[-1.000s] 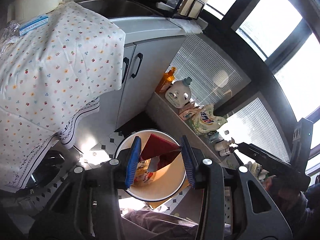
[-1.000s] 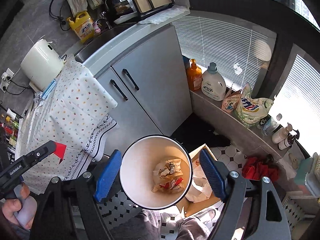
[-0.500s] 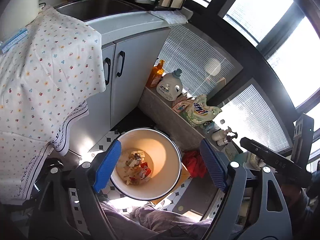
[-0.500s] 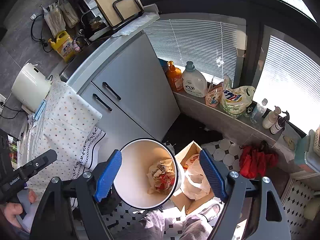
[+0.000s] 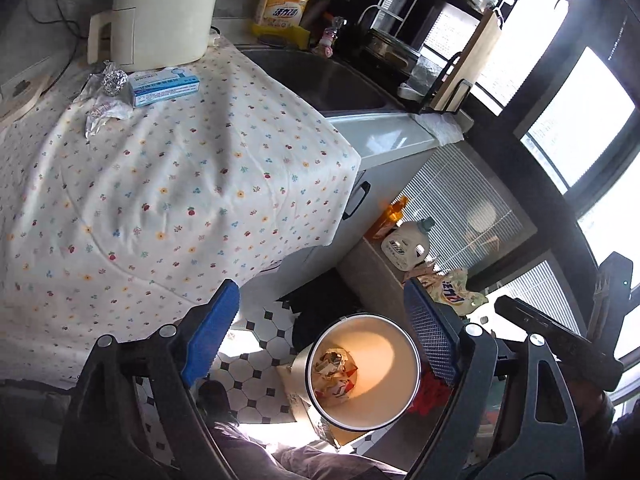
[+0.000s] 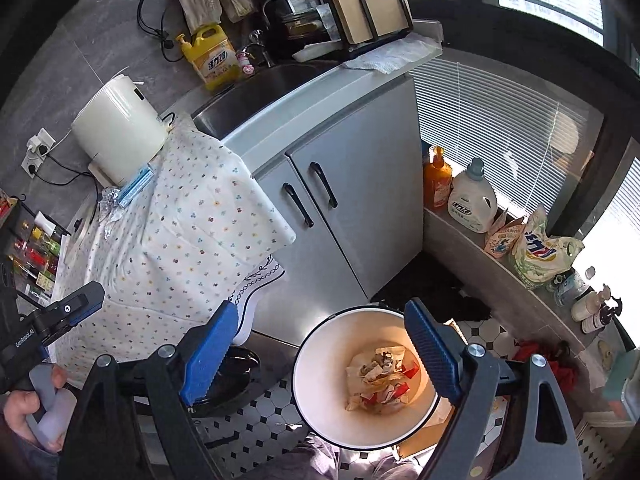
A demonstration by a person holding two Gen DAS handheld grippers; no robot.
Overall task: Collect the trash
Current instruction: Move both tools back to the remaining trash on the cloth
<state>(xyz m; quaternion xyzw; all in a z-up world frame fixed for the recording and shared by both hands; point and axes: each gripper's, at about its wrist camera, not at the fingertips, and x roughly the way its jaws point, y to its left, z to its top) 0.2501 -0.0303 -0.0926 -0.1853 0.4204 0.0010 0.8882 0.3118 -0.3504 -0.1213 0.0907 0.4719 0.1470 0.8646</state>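
From my left wrist camera, the left gripper (image 5: 320, 340) stands wide with nothing between its blue pads (image 5: 208, 340); its jaws have just been opening further. Below it on the black-and-white tiled floor (image 5: 264, 340) sits the round white trash bin (image 5: 400, 356), its inner wall glowing warm orange where sunlight strikes it. At its bottom lies the trash (image 5: 334, 372): a heap of crumpled pale paper and wrappers with red patches. Up on the floral tablecloth (image 5: 160, 200) I see a foil ball (image 5: 113, 81) on a clear crinkled wrapper (image 5: 102, 110), touching a blue-and-white box (image 5: 166, 87), just in front of a cream-coloured appliance (image 5: 164, 12). The right gripper's black body (image 5: 556, 336) enters from the right edge. From my right wrist camera, the right gripper (image 6: 320, 344) also stands wide and empty, its jaws having just opened a little further. The trash bin (image 6: 316, 360) sits partly between its pads, low in view, near the grey cabinet (image 6: 352, 200), and the trash (image 6: 380, 376) shows as creased beige paper mixed with red and white wrapper scraps, piled toward the right side of the bin's bottom. The foil ball and wrapper on the cloth are small here and hard to make out. At the left edge a hand (image 6: 28, 412) grips the handle of the left gripper.
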